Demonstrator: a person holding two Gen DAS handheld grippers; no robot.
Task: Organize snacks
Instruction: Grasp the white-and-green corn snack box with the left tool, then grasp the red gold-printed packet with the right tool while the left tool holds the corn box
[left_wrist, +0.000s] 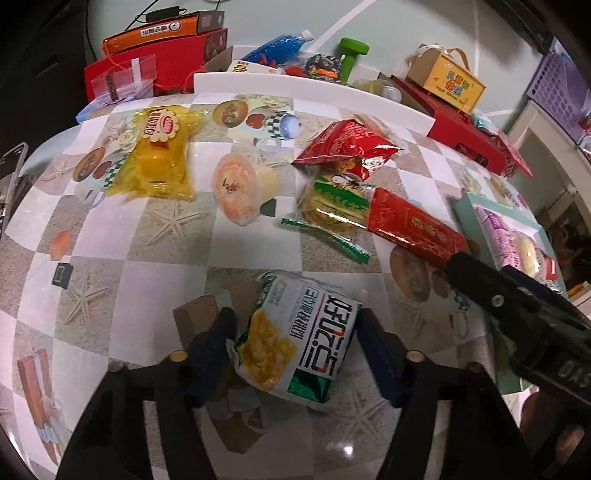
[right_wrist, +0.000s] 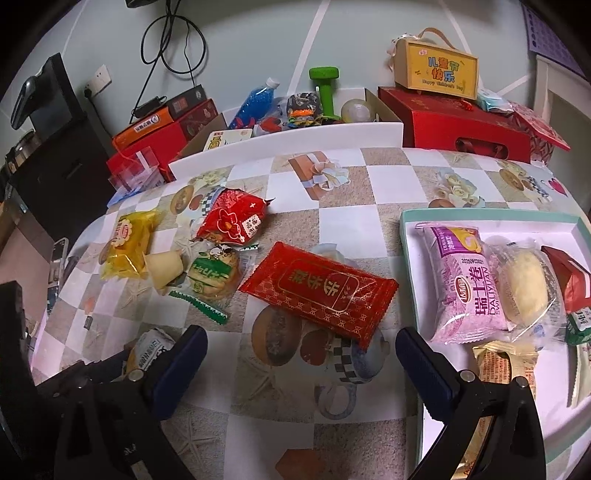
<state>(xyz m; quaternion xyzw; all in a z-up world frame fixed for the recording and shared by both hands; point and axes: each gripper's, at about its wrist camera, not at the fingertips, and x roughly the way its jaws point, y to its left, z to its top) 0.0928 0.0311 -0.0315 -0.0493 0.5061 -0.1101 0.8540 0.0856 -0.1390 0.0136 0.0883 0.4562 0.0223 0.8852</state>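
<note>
A white and green snack packet (left_wrist: 299, 339) with a picture of yellow corn lies at the near table edge, and my left gripper (left_wrist: 295, 328) is shut on it, one pad against each side. The same packet (right_wrist: 151, 350) shows at lower left in the right wrist view. My right gripper (right_wrist: 301, 354) stands open over the tablecloth with nothing between its fingers. A flat red packet (right_wrist: 321, 291) lies just beyond it. On the right, a pale teal tray (right_wrist: 480, 215) holds a purple packet (right_wrist: 461, 280), a clear-wrapped yellow pastry (right_wrist: 524, 288) and other snacks.
Loose on the checked tablecloth are a yellow packet (left_wrist: 159, 158), a jelly cup (left_wrist: 240, 188), a green-trimmed cracker pack (left_wrist: 332, 203) and a red puffed bag (left_wrist: 347, 144). A white board (right_wrist: 288, 142) edges the far side. Behind it are red boxes (right_wrist: 458, 125) and a green dumbbell (right_wrist: 327, 88).
</note>
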